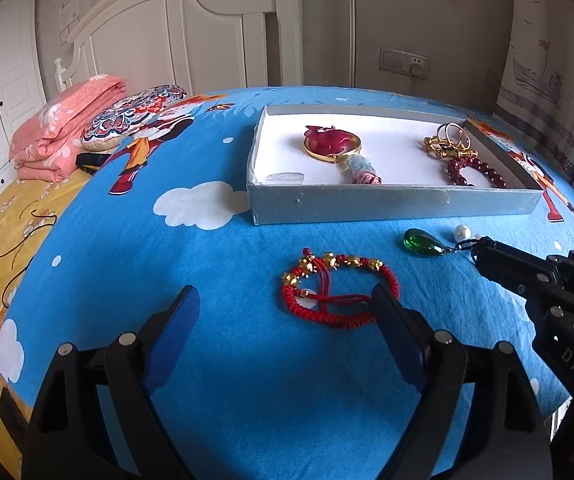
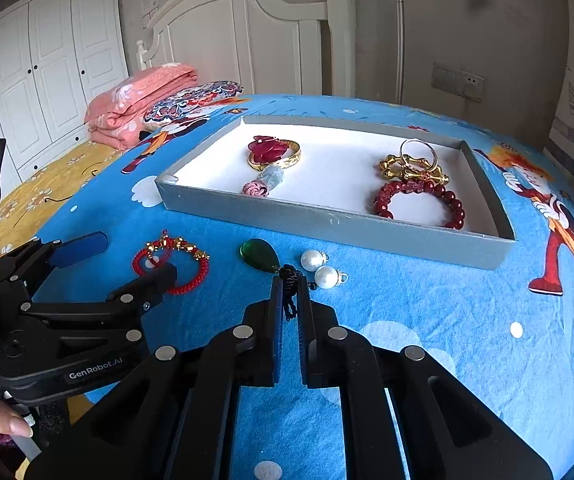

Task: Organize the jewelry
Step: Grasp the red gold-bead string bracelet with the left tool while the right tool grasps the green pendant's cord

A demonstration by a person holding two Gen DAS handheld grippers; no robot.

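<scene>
Bedroom, white headboard behind, blue cartoon bedsheet [image 2: 427, 344] as work surface. Right gripper [image 2: 289, 286] pinched tight on black knotted cord [image 2: 289, 280] of green teardrop pendant [image 2: 260, 255]; stone itself flat on sheet just ahead of fingertips, cord likely chosen as easier to pinch than slick glass. Left gripper [image 1: 287, 308] spread wide, holding nothing, angled down at red braided bracelet [image 1: 339, 294]; one finger overlapping bracelet's edge, probably lined up for next pick. Two pearl earrings [image 2: 325, 268] loose just beside pendant. Beyond, shallow grey tray [image 2: 327, 224] with white floor: gold bangle with red charm [image 2: 275, 152] left, gold rings [image 2: 413, 160] and dark red bead bracelet [image 2: 419, 200] right, seemingly sorted already
</scene>
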